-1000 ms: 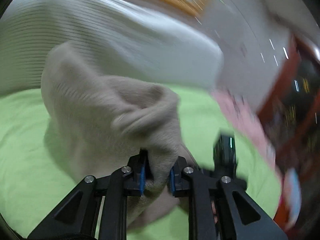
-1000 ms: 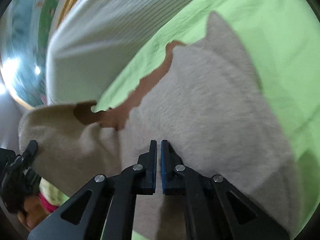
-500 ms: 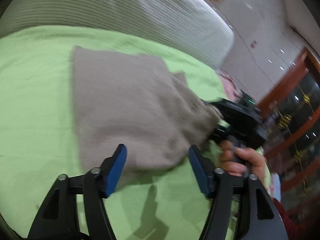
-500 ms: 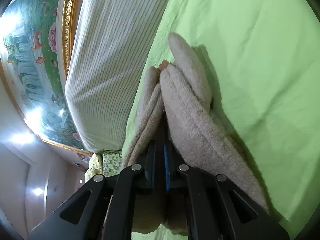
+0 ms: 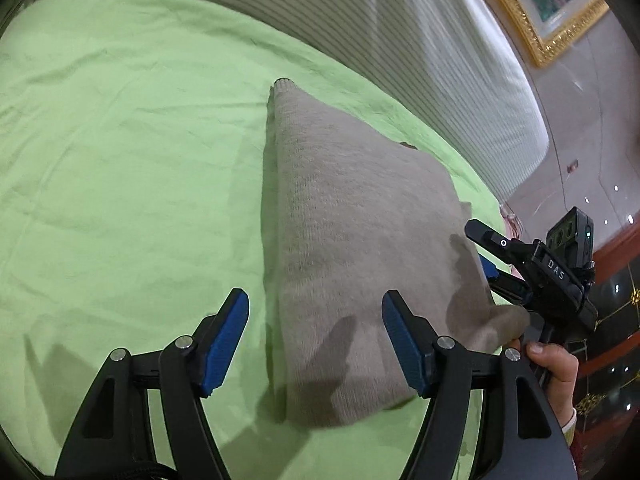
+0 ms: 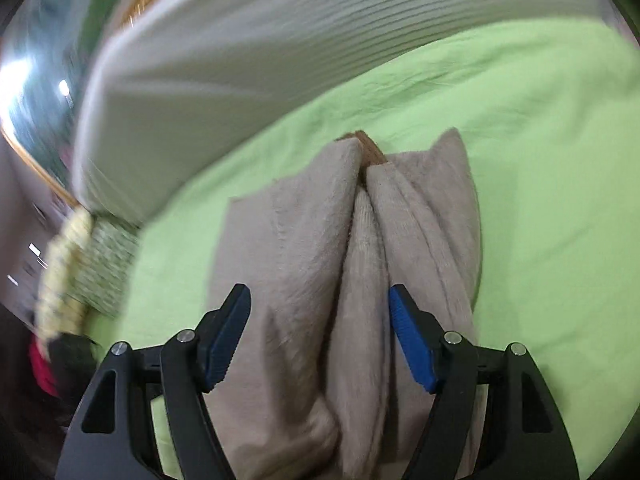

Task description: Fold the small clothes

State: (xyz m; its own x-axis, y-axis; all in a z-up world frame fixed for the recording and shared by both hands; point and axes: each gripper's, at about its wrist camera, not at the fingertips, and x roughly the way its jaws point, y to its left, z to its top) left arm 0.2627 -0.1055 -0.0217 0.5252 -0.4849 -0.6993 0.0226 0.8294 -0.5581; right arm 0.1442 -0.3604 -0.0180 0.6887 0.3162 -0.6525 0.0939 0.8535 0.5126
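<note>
— The green sheet carries a beige garment, folded, directly ahead of the left gripper, whose jaws gape, empty.

— The right gripper (likewise spread) straddles its layers. Soft, light knit; pinch the doubled near edge.

Black left claw with blue pads, silver screws.

A bedroom: green bedsheet, striped padded headboard, gilt-framed painting on the wall.
</note>
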